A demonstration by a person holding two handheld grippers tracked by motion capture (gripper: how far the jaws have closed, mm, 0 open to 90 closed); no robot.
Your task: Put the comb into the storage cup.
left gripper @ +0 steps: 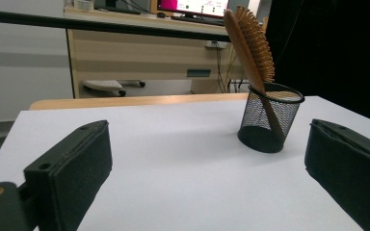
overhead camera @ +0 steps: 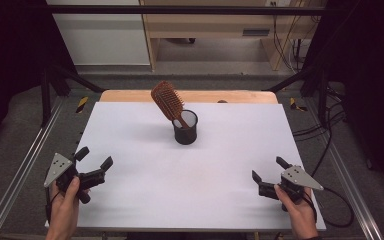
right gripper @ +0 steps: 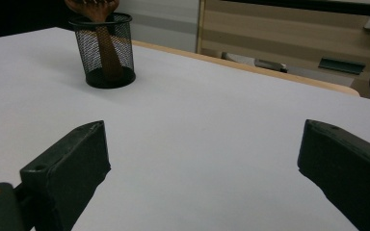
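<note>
A brown wooden hairbrush (overhead camera: 168,100) (left gripper: 250,43) stands handle-down in a black mesh cup (overhead camera: 185,127) (left gripper: 269,118) (right gripper: 104,50), its bristled head leaning out to the upper left. The cup sits upright on the white table top (overhead camera: 190,170), a little behind the middle. My left gripper (overhead camera: 95,159) (left gripper: 207,163) rests near the front left edge, held in a hand, jaws wide apart and empty. At the front right my right gripper (overhead camera: 269,169) (right gripper: 202,163) is likewise open and empty. Both are far from the cup.
A wooden strip (overhead camera: 130,96) edges the table's back. Metal rails (overhead camera: 25,165) run along both sides, with cables (overhead camera: 325,130) on the floor at the right. Behind stands a wooden desk (left gripper: 139,53) with a monitor on it.
</note>
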